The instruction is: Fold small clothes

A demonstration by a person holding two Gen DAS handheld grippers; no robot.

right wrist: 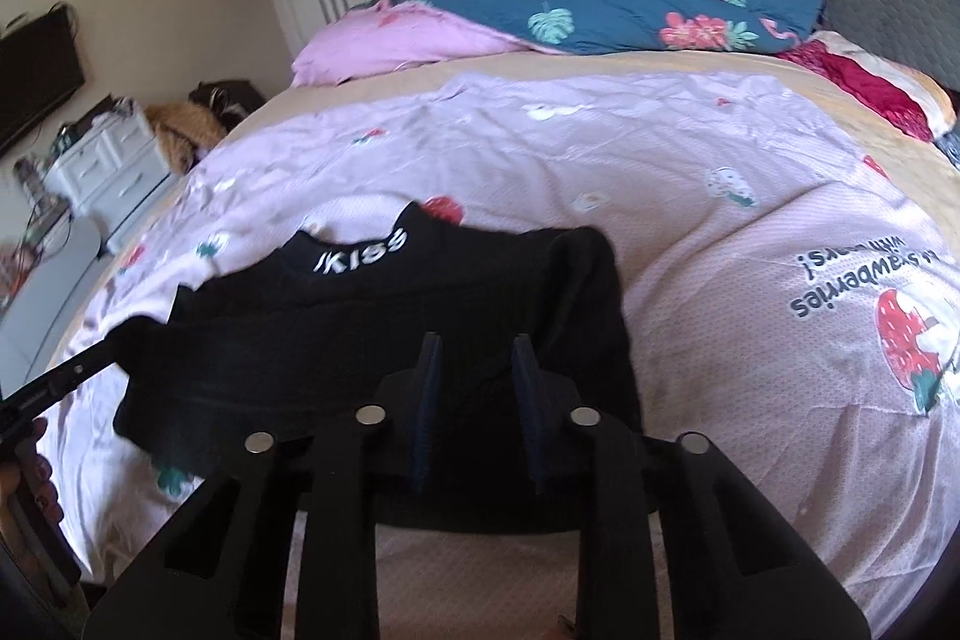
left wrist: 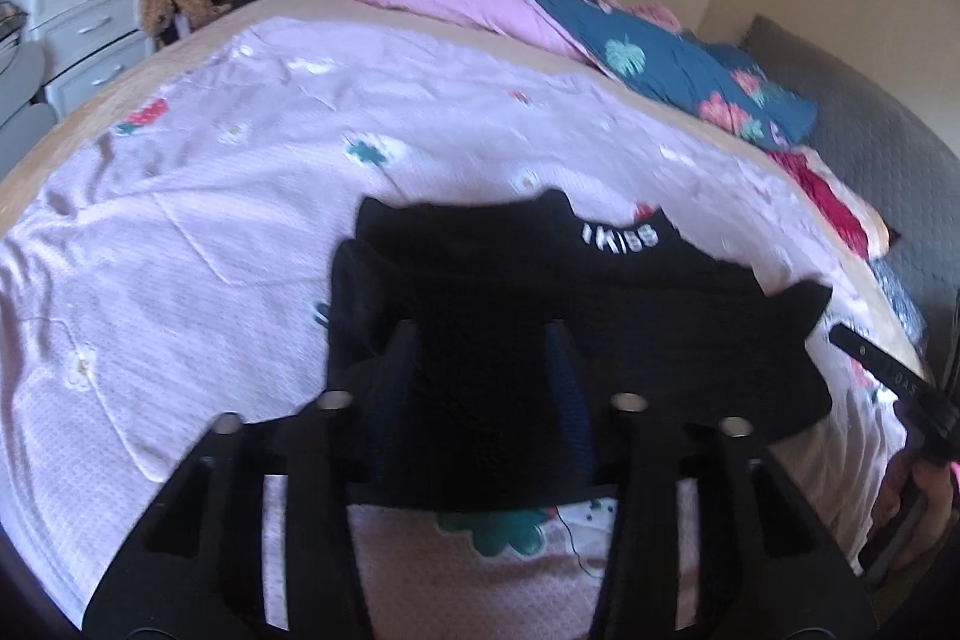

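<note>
One black top (right wrist: 384, 340) on lilac sheet (right wrist: 690, 244); left tongs (left wrist: 486, 340), right tongs (right wrist: 477, 358) both apart.

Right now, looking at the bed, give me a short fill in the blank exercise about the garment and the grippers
1. The black garment carries the white word ____ on its collar.
2. It lies on a ____-coloured sheet printed with strawberries.
3. The fingers of the right gripper are ____, with a gap between them.
4. Both grippers, including the left gripper, hover over the ____ garment.

Missing words: KISS; lilac; open; black
</note>
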